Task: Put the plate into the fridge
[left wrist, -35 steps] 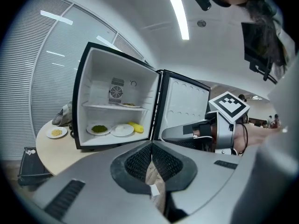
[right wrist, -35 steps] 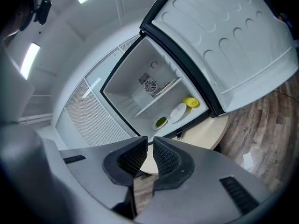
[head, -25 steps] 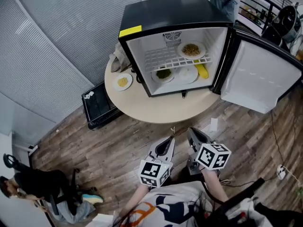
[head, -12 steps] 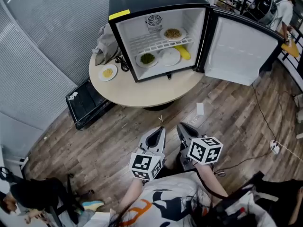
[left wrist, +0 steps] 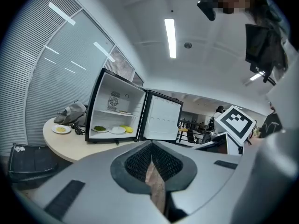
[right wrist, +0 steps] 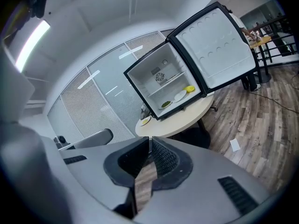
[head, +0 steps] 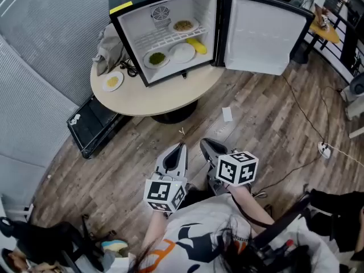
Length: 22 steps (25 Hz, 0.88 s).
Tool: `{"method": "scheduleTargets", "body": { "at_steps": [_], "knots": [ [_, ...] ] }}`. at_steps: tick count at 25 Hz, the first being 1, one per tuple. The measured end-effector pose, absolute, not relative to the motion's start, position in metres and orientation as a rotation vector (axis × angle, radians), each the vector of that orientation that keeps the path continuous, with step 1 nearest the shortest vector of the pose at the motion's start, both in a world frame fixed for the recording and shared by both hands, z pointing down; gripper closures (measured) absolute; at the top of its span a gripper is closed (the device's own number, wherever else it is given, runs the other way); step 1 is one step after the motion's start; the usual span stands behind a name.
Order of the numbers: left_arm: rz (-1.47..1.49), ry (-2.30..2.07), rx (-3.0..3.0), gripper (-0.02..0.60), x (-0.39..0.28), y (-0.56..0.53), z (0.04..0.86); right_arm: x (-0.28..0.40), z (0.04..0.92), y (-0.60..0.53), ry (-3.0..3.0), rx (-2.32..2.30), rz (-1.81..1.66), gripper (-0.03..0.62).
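A small white plate (head: 112, 81) with yellow food lies on the round beige table (head: 153, 98), left of the black mini fridge (head: 165, 33). The fridge door (head: 259, 36) stands wide open to the right. Inside are a plate of noodles (head: 183, 25) on the wire shelf and, below it, a plate of greens (head: 156, 58), a white plate (head: 182, 52) and a yellow item (head: 197, 45). My left gripper (head: 181, 147) and right gripper (head: 206, 144) are held close to the body, far from the table, both shut and empty. The plate (left wrist: 61, 129) (right wrist: 145, 120) is small and distant in both gripper views.
A black crate (head: 91, 127) sits on the wood floor left of the table. A grey cloth bundle (head: 107, 47) and a black cable (head: 131, 70) lie beside the fridge. A paper scrap (head: 227, 114) and a cord (head: 307, 124) lie on the floor.
The table and fridge have slid up and to the left in the head view and look farther away. Both grippers stay shut near the body.
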<state>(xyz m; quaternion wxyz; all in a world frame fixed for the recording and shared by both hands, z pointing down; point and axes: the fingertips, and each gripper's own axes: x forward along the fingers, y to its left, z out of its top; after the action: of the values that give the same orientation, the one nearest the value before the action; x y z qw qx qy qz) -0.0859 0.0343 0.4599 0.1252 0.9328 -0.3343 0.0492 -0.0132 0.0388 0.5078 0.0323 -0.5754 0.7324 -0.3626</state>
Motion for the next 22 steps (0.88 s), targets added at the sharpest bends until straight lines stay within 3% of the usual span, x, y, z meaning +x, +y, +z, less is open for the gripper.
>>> {"method": "scheduleTargets", "body": {
  "at_steps": [22],
  "knots": [
    [0.17, -0.979, 2.771, 0.571, -0.094, 0.062, 0.455, -0.027, 0.509, 0.062, 2.284, -1.747, -1.089, 0.563]
  ]
}}
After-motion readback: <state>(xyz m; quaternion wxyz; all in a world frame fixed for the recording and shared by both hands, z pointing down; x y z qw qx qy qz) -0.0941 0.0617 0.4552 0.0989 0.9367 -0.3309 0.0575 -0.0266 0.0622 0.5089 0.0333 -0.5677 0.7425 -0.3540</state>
